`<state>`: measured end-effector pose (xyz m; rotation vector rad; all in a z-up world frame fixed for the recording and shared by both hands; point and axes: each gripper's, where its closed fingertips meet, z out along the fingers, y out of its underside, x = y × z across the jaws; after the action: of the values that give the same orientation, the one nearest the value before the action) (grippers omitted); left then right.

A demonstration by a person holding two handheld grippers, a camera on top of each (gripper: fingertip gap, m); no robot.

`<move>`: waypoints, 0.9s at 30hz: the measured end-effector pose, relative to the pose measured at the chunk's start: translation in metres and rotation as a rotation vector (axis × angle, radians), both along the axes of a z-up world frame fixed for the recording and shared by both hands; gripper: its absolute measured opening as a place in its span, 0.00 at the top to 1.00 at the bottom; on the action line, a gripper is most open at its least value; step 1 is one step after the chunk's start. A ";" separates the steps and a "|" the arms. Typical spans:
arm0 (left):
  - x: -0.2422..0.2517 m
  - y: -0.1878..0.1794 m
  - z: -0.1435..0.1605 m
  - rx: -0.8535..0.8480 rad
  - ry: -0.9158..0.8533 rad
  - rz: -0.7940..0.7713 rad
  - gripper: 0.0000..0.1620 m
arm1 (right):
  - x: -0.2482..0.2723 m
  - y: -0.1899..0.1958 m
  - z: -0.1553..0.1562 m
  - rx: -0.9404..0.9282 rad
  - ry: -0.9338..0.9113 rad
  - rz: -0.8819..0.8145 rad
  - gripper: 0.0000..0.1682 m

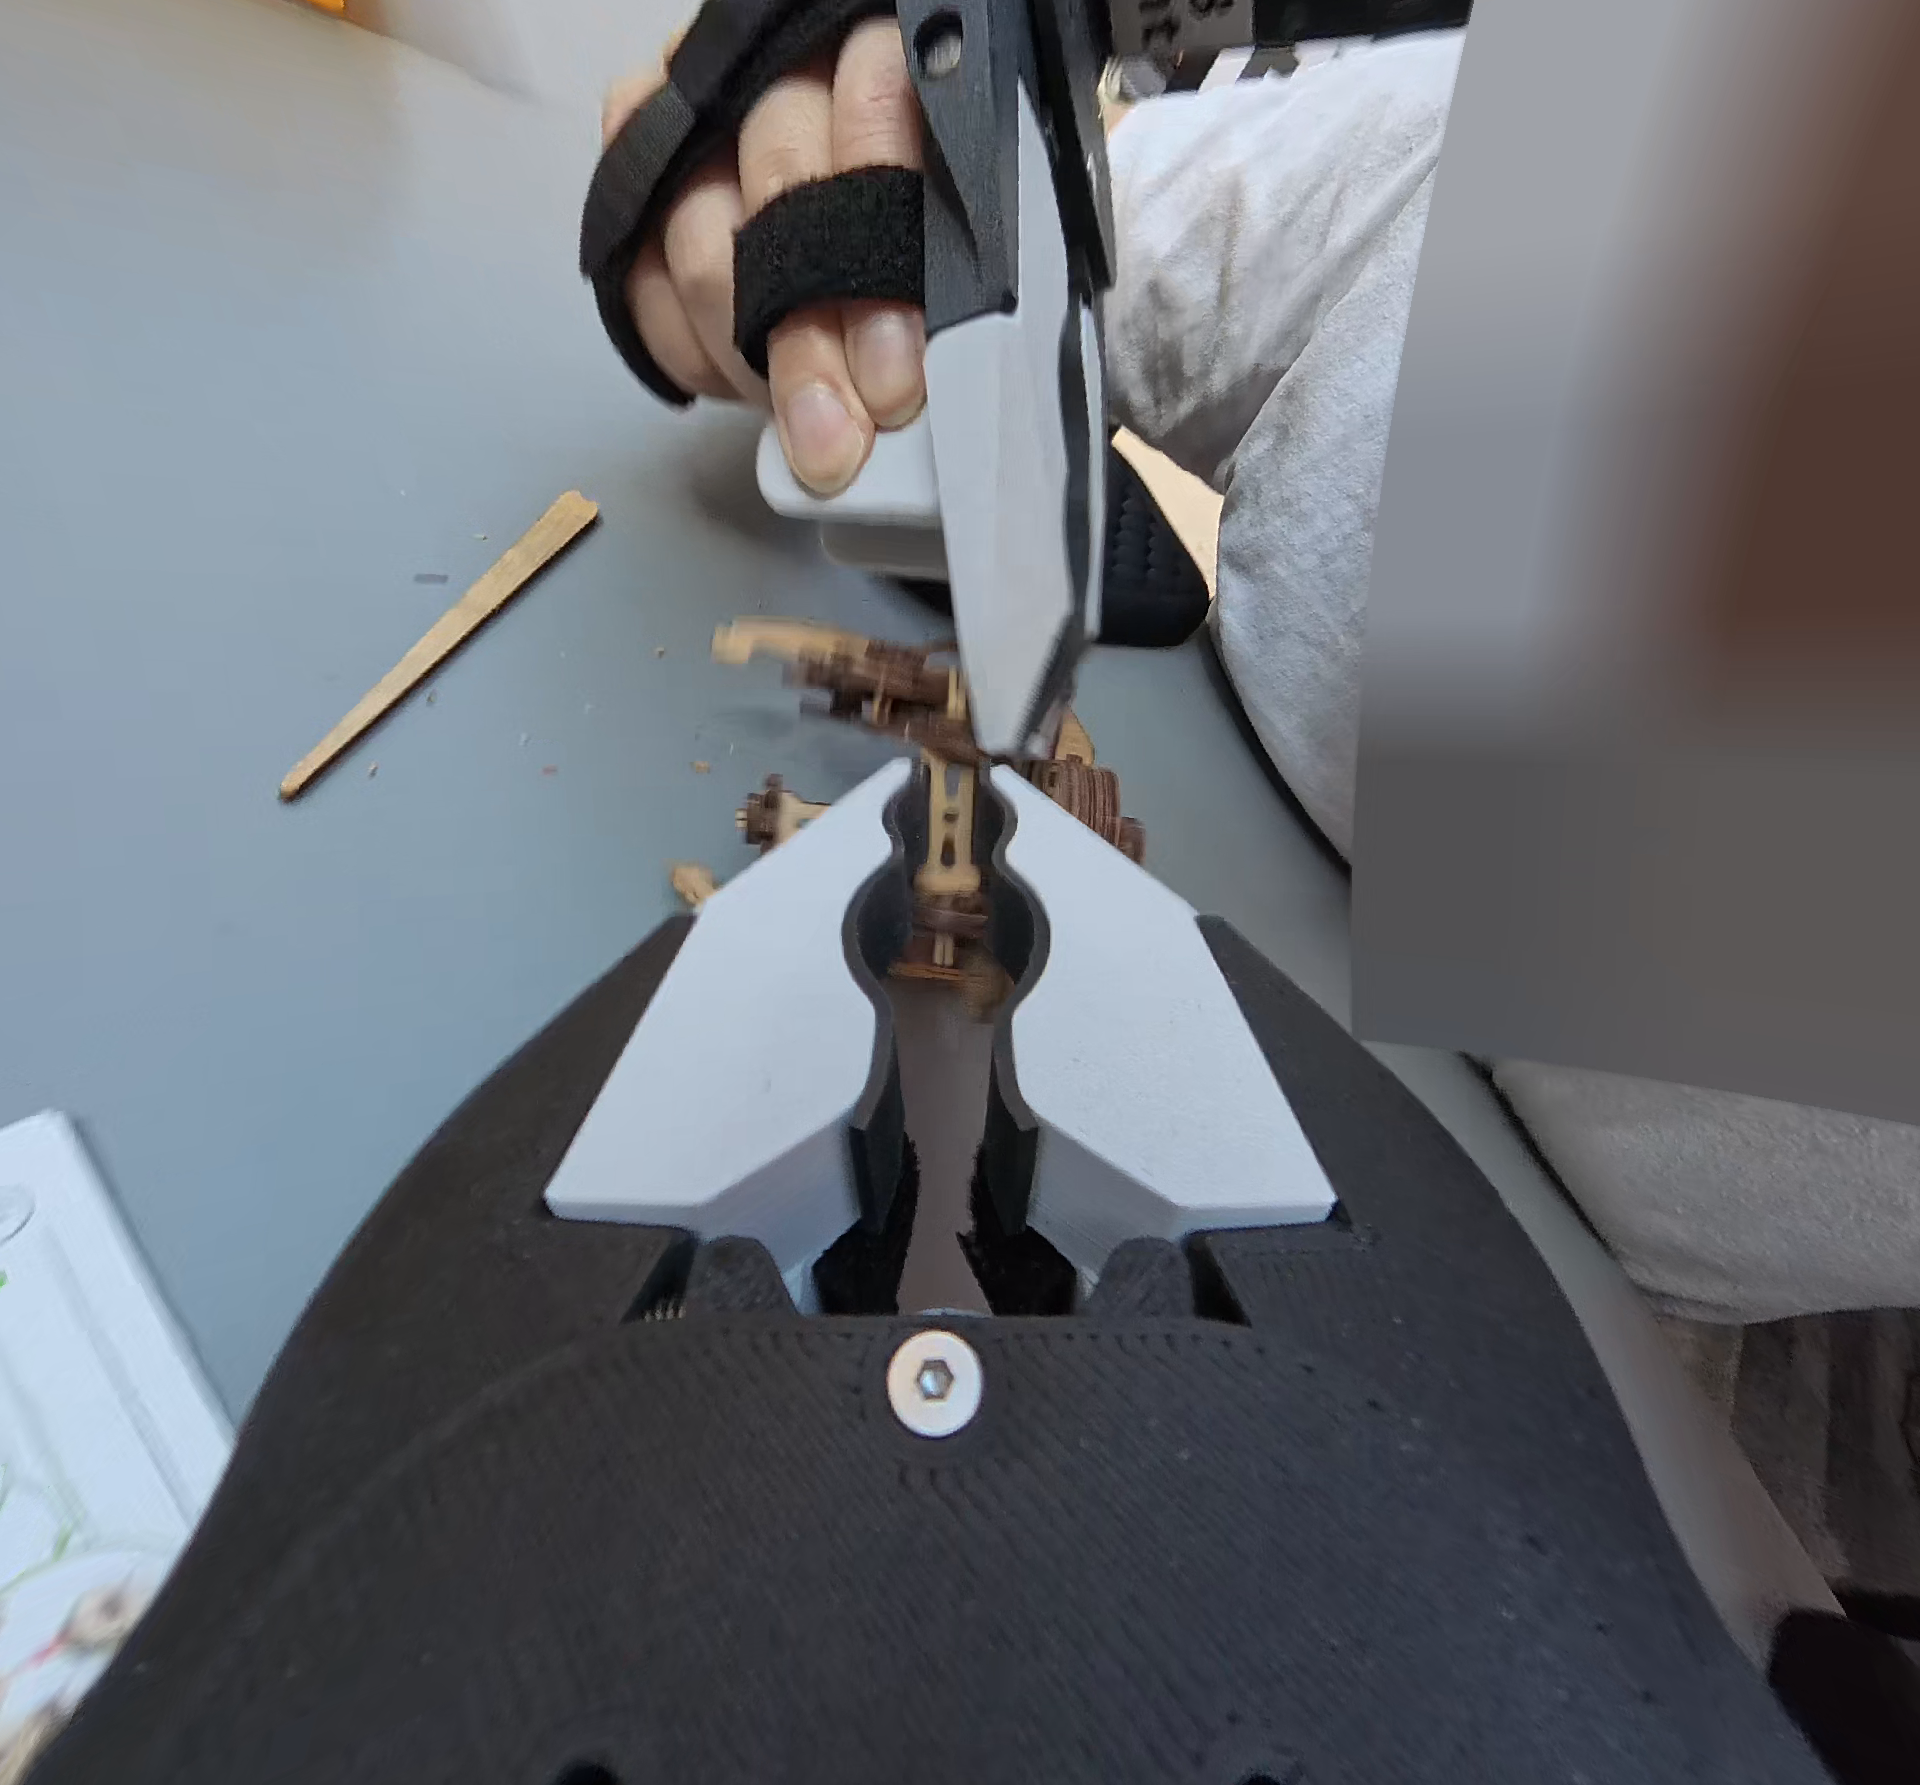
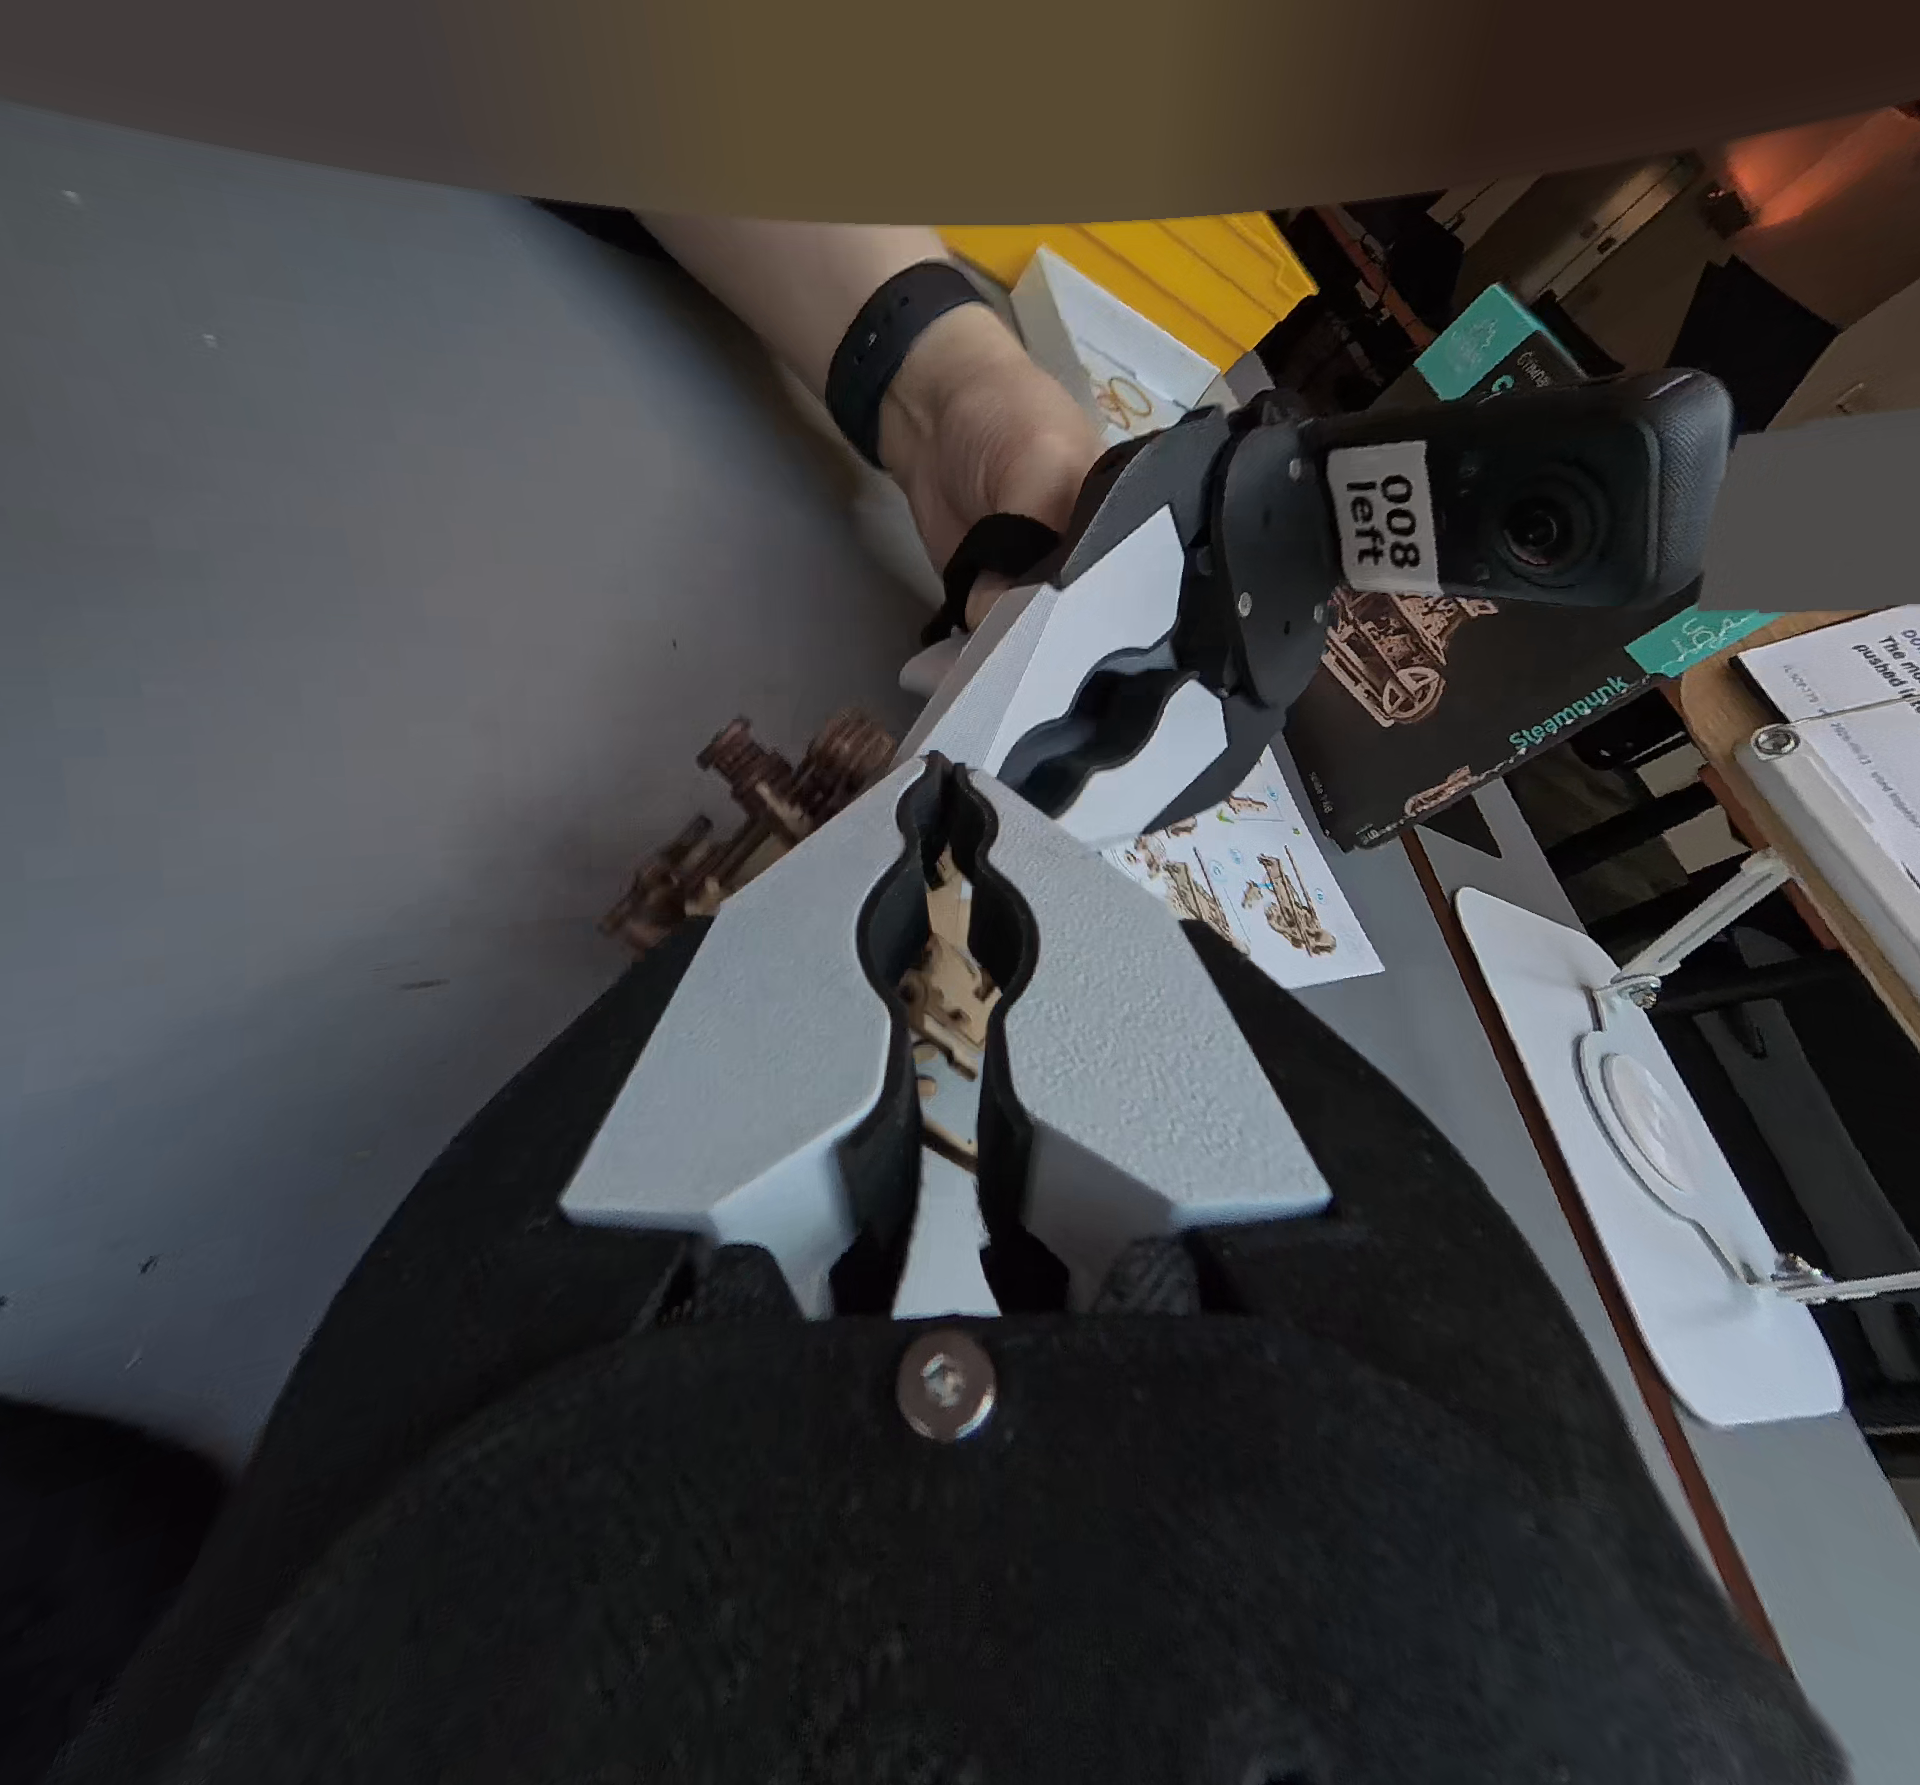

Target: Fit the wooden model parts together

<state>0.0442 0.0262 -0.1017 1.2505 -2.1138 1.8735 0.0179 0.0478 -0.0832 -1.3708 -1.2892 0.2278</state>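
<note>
Grey table (image 1: 229,405) fills the 9 o'clock half of both wrist views.

Left gripper (image 1: 951,779): in its own view the 2 white fingers (image 1: 727,1039) converge at centre, tips nearly together with a narrow gap. A pale slotted piece of the wooden model (image 1: 948,836) sits in that gap, so the claw looks clamped on it. In the right wrist view the same gripper (image 2: 1029,779) enters from 2 o'clock, tips just beside the right gripper's tips.

Right gripper (image 2: 943,769): tips pressed together at centre; pale wooden parts show through the wavy slot behind them. Whether the tips pinch wood, cannot tell. In the left wrist view this gripper (image 1: 1023,743) comes down from 12 o'clock, its tip touching the model, a strapped hand (image 1: 769,260) on its handle at 11 o'clock.

Wooden model (image 2: 769,821): brown gear cluster on the table at 10 o'clock of the right gripper's tips, motion-blurred.

Dark box (image 2: 1455,707) and instruction sheet (image 2: 1247,883) lie at 3 o'clock in the right wrist view.

Loose wooden stick (image 1: 436,644) lies flat at 9 o'clock in the left wrist view, well apart from the model.
</note>
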 end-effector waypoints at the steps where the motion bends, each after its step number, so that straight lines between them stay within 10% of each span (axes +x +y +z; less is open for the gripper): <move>1: 0.006 -0.009 0.007 -0.043 -0.023 0.006 1.00 | -0.024 -0.015 -0.001 -0.037 0.003 0.120 1.00; 7: 0.000 0.008 0.019 0.058 -0.070 0.060 0.97 | -0.008 -0.003 0.018 0.169 -0.290 -0.004 1.00; 27: -0.006 0.010 0.006 0.039 -0.001 0.015 0.96 | 0.048 0.011 0.057 0.078 -0.025 -0.177 1.00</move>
<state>0.0382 0.0360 -0.0956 1.2770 -2.1573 1.8480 0.0661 0.0589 -0.0261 -1.4155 -1.1769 0.0391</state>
